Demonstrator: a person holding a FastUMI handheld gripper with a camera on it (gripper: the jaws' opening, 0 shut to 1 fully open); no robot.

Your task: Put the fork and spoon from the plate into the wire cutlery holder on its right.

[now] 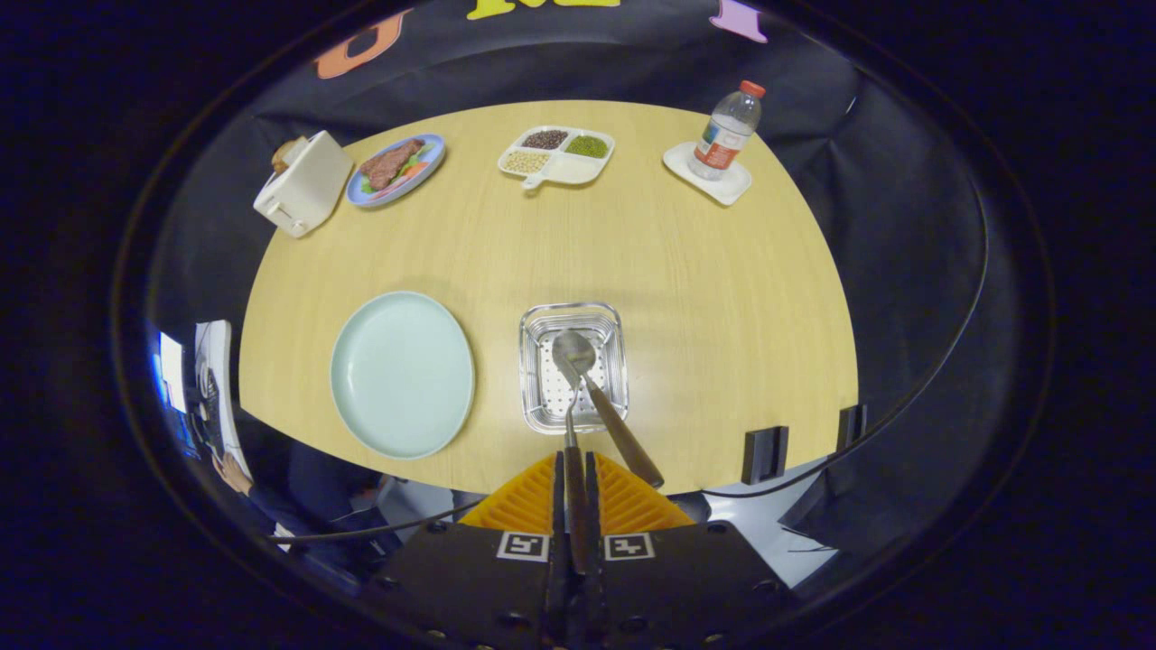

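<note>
Between my gripper (575, 492) fingers I squeeze the fork (572, 424), over the wire holder (533, 361) with the spoon (596, 388).

— From where is the scene seen?

— From a fisheye camera carried on the tongs (575, 478), looking forward along their two fingers, which are closed together on a thin handle.

— How is it aimed?

— Steeply downward from above the near edge of the bench (677, 262), toward the far wall.

— How near is it held?

— Close to the wire holder (533, 361) just ahead; the whole benchtop is taken in.
</note>
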